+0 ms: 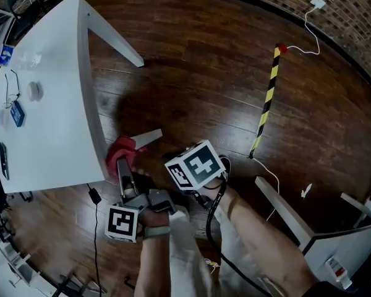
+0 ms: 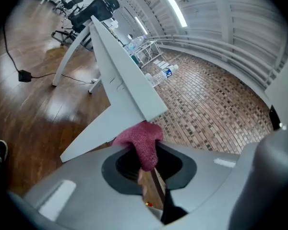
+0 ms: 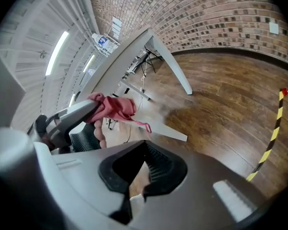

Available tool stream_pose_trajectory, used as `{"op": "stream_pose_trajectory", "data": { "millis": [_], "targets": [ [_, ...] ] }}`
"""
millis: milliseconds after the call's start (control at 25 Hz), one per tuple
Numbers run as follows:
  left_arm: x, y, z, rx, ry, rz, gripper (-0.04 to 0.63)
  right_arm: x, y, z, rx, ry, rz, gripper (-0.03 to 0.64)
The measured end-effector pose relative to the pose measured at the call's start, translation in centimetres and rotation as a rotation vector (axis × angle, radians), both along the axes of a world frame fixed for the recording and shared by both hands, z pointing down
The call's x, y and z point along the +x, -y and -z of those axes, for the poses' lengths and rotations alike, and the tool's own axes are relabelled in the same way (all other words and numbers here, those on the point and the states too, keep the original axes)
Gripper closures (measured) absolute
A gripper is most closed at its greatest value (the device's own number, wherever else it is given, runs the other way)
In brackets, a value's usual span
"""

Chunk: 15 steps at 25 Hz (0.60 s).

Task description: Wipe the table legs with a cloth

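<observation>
Your left claw [image 2: 146, 158] clamps a crumpled red knit cloth [image 2: 142, 140] against the slanted white table leg [image 2: 103, 126] just ahead; your right claw [image 3: 140, 170] is closed, empty.

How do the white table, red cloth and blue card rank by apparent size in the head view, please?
Largest: white table, by far.
Middle: red cloth, a small bunch near the table's edge.
Smallest: blue card on the tabletop.

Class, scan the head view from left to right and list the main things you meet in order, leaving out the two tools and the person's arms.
In order: white table → red cloth → yellow-and-black striped strip → second white table.
</observation>
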<state>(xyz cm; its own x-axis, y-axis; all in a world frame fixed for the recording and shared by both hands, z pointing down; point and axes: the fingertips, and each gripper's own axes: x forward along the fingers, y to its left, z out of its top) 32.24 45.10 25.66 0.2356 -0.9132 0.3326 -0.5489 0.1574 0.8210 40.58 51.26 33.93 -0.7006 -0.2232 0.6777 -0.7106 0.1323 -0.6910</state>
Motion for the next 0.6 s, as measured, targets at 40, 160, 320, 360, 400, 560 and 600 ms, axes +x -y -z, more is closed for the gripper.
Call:
{"op": "stream_pose_trajectory", "data": {
  "millis": [40,160,320,360,400,560,600],
  "targets": [
    [0.0,-0.1,0.0,0.007,-0.009,-0.025,0.543,-0.2,-0.3,-0.2,-0.007,-0.015,-0.009,0.624],
    [0.3,-0.4,0.3,0.041,-0.051,-0.101,0.543,-1.1,-1.5,-0.3,-0.012,-0.039,-0.056,0.624],
    [0.4,-1.3,-0.1,0.044,-0.083,-0.233,0.541,-3.4,-3.2,-0.1,-0.009,-0.043,-0.143,0.624],
    [-0.2,-1.8,-0.5,0.025,-0.070,-0.268,0.543,-4.2,-3.6,-0.1,-0.008,-0.046,-0.162,0.624],
    [-0.8,-2.3,-0.8,0.008,-0.053,-0.304,0.541,-5.1,-4.1,-0.1,-0.008,-0.048,-0.180,0.624],
    [-3.8,-3.8,-2.4,-0.022,-0.036,-0.399,0.542,-8.0,-6.1,-0.3,-0.011,-0.047,-0.260,0.624],
    [-4.5,-4.2,-3.2,-0.033,-0.040,-0.419,0.543,-8.4,-6.9,-0.4,-0.014,-0.045,-0.280,0.624]
  ]
}}
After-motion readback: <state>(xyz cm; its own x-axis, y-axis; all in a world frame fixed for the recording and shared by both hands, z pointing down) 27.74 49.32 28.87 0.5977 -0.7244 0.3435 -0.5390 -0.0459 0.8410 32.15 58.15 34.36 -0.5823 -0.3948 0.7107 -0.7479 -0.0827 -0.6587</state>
